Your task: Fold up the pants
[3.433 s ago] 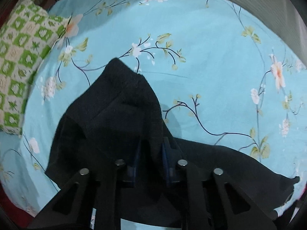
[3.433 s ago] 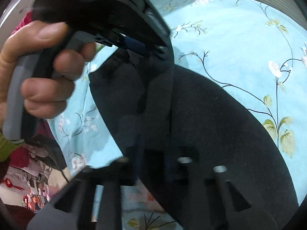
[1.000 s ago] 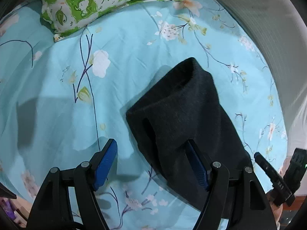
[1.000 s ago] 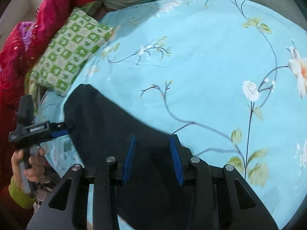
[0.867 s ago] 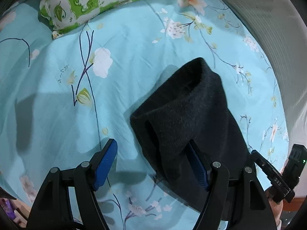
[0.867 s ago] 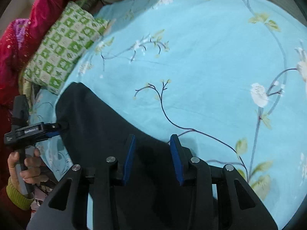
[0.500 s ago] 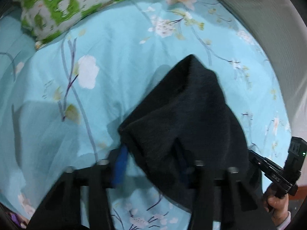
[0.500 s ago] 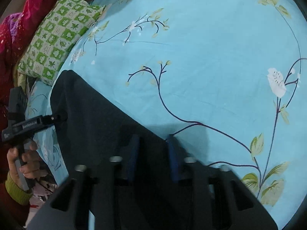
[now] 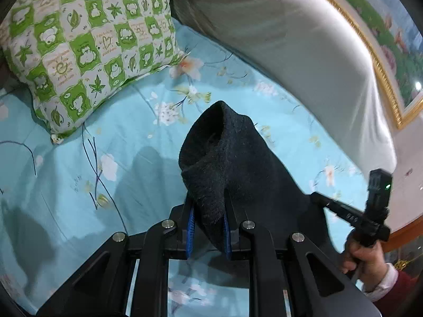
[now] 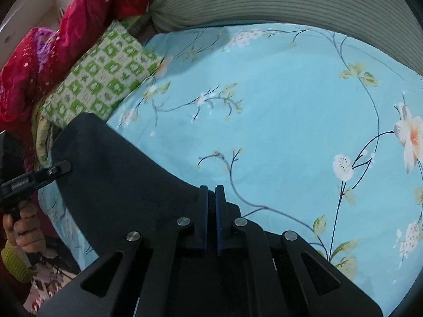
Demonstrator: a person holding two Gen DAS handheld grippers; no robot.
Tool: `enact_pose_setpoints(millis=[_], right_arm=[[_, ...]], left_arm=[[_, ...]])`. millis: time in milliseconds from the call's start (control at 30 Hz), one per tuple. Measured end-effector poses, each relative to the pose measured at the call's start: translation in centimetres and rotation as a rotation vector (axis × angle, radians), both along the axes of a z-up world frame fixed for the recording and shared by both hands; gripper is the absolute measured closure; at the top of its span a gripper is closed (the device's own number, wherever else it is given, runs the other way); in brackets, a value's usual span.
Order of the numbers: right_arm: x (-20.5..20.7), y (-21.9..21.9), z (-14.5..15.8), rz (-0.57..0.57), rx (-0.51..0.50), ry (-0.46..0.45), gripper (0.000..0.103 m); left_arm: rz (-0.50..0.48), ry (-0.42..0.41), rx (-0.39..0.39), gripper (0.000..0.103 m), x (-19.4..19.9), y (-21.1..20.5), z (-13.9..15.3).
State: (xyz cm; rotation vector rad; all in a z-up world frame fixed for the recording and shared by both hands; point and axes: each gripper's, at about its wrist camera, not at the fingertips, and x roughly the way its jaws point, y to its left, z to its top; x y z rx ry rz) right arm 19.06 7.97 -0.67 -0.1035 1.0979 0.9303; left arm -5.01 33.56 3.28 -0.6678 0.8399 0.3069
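Black pants (image 9: 238, 163) hang folded above the light blue floral sheet (image 9: 137, 142). My left gripper (image 9: 208, 219) has a thick bunched corner of the fabric between its blue pads, and its jaws are closing on it. In the right wrist view the pants (image 10: 119, 174) stretch as a dark band from my right gripper (image 10: 211, 192), shut on a thin edge, to the left gripper (image 10: 56, 169) at far left. The right gripper (image 9: 320, 201) shows at the cloth's far corner, held by a hand (image 9: 364, 259).
A green-and-white check pillow (image 9: 87, 42) lies at the head of the bed, also seen as the pillow (image 10: 100, 79). A long whitish bolster (image 9: 290, 47) and a striped grey cushion (image 10: 290, 0) border the sheet. A red blanket (image 10: 53, 39) is heaped at left.
Both sets of jaws have come together on the pants. The left gripper went from wide open to gripping a corner. The cloth has risen off the sheet.
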Motion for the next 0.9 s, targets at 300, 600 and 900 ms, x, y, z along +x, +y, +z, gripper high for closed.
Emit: enact_pose_setpoints(millis=[300,600,900], right_arm=[[-0.5,3.0,-2.9,0.010,-0.114,-0.080,0.098],[-0.5,3.1,-4.1,-0.004,-0.168,-0.092,0.095],[-1.7,-2.3,-0.7,-0.102,-0.103,-0.055,0.056]], left_arm=[[-0.086,0.185,0.223,0.086,3.8,-0.3,-5.1],[-0.112,0.292,0.312,0.067,4.9,-0.5,-7.0],[0.005,0.242,0.322,0.050,3.4,0.2,-2.4]])
